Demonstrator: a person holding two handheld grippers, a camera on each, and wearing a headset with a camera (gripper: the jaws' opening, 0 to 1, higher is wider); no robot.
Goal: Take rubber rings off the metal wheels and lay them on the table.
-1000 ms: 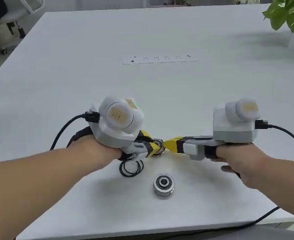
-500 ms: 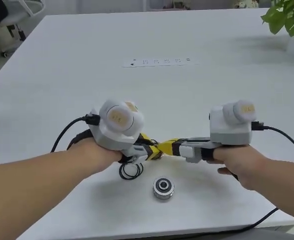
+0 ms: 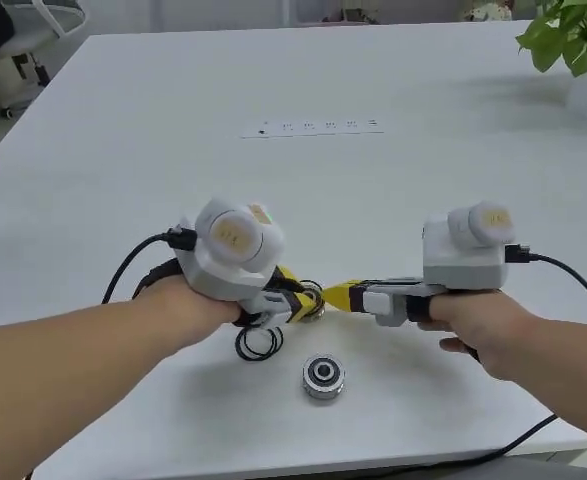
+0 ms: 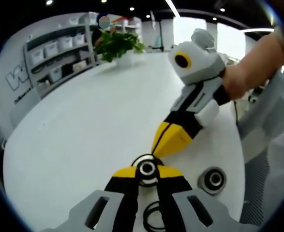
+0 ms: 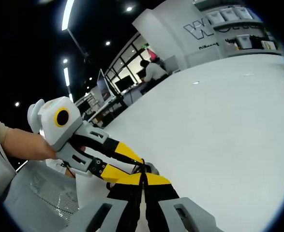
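Little moved: left gripper [image 3: 305,300] clamps a metal wheel [image 4: 146,169], right gripper [image 5: 142,174] pinches its rubber ring [image 4: 146,158]; loose rings [image 3: 258,342] already tabled (second wheel [image 3: 323,375] waits).

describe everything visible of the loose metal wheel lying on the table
The wheel is a small round disc of silvery metal, with a dark band between its rim and a paler hub that has a centre hole. It lies flat on the white table near the front edge, just right of the loose black rubber rings and apart from them. Only the table touches it.
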